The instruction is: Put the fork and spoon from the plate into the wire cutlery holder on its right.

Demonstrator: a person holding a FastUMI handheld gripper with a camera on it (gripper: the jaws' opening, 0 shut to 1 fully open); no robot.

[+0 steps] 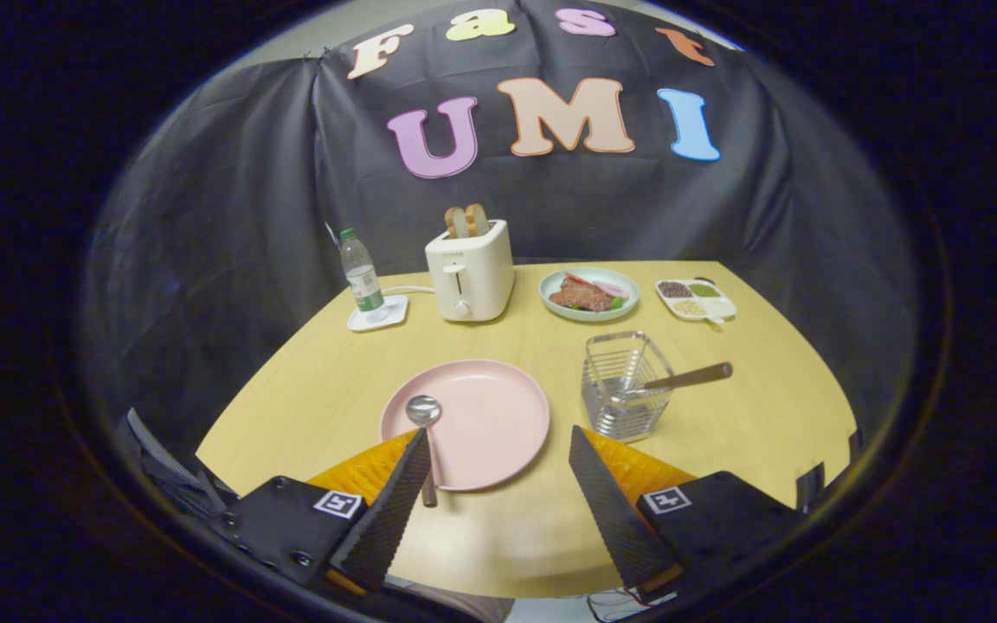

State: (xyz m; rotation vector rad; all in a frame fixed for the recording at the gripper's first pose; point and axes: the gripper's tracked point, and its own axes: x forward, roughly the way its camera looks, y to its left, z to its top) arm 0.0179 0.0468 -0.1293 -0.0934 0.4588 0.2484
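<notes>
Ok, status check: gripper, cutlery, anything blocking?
Gripper open, empty, above plate. Spoon on plate by one finger. Fork already in wire holder. Nothing blocking.

The scene is viewed from a camera mounted on the gripper (498, 450), held above the near edge of the table (767, 415) and angled down and forward along the spread, empty fingers. The plate (498, 424) is seen close ahead, the toaster (470, 272) farther behind it.
</notes>
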